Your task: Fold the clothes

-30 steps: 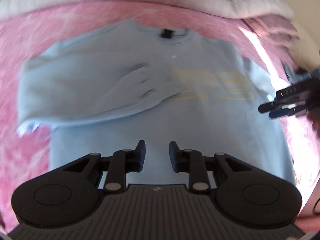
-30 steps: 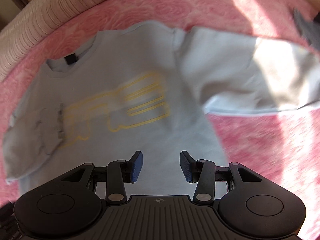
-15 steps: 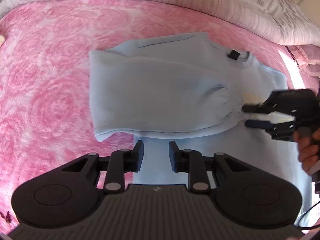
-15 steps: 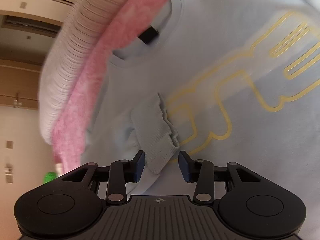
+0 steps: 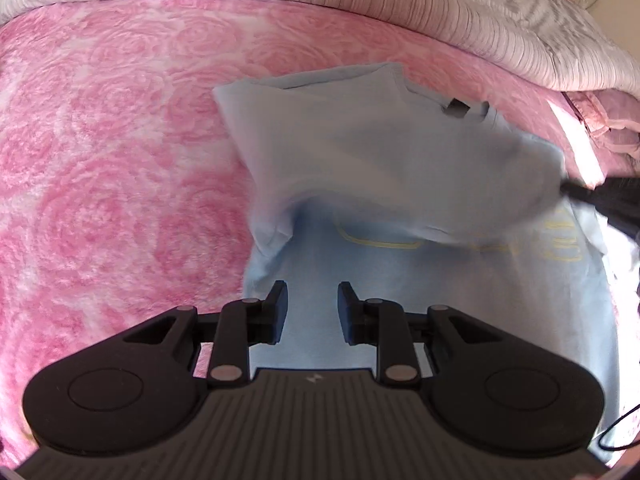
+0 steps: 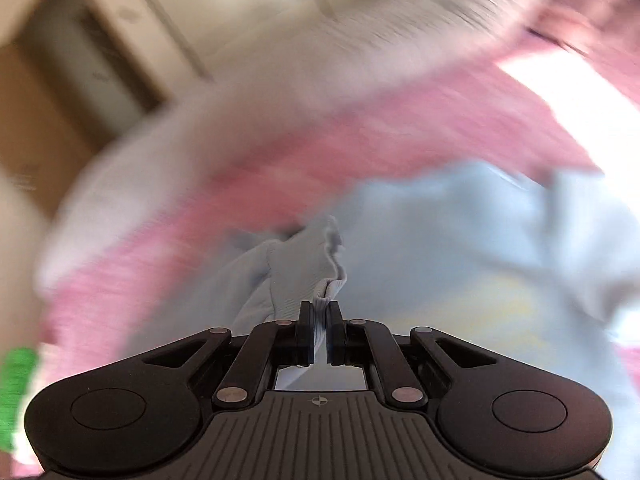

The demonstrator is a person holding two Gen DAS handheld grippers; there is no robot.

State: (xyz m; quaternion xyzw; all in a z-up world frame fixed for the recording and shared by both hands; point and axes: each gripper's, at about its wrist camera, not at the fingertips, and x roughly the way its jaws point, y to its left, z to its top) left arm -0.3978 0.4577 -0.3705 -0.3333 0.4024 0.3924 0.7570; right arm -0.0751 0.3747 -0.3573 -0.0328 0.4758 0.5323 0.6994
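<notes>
Right gripper (image 6: 319,334), parted around the ribbed cuff (image 6: 308,280) half a second ago, now pinches it, drawing the sleeve across the pale blue sweatshirt (image 5: 400,168) on the pink blanket (image 5: 120,160); left gripper (image 5: 312,312) hovers part-open, empty, so sleeve fold underway.
</notes>
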